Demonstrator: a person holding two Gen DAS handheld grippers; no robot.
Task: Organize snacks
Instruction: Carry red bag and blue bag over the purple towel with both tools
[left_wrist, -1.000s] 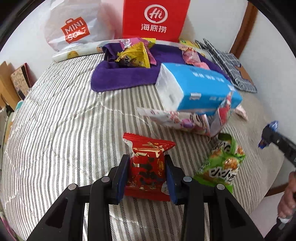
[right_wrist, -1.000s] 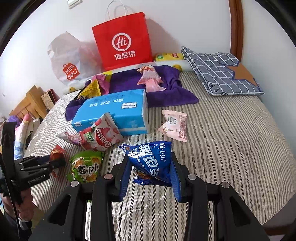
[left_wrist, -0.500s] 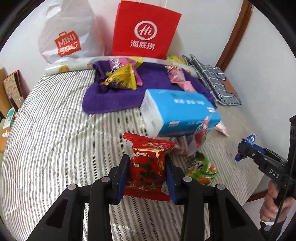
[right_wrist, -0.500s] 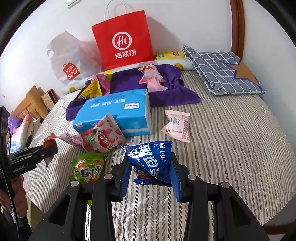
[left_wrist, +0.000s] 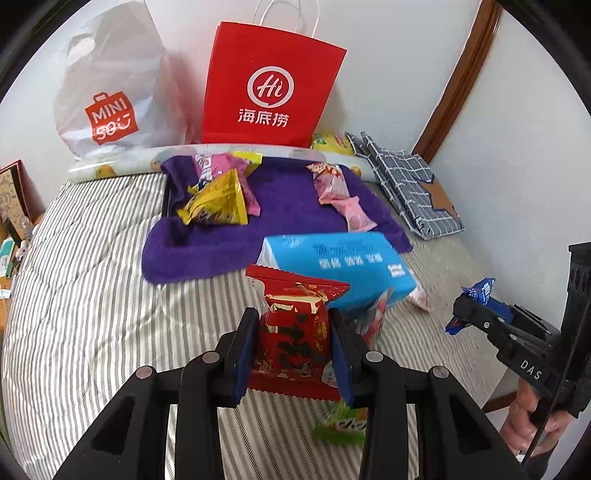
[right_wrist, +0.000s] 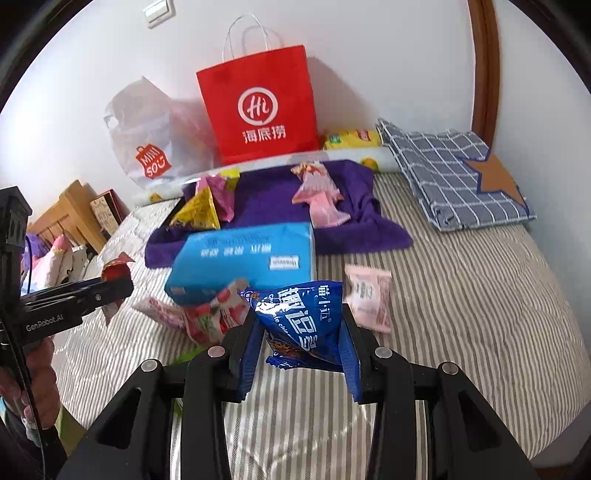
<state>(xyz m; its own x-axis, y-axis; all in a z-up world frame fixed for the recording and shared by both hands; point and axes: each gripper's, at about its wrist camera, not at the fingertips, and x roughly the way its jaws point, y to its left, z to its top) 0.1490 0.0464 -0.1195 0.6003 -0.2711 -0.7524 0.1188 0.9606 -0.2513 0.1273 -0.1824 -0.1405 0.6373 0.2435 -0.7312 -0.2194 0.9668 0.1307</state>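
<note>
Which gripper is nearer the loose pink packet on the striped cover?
Right. The right gripper holds its blue packet just beside the pink packet; the left gripper is across the tissue pack.

Bed: right side bare striped cover, open passage up to folded checked cloth at far right corner. Middle blocked by blue tissue pack, loose snack packets against its near side. Purple towel behind it, bare centre strip between two packet clusters. Far edge walled by red paper bag and white plastic bag. Left side bare.
</note>
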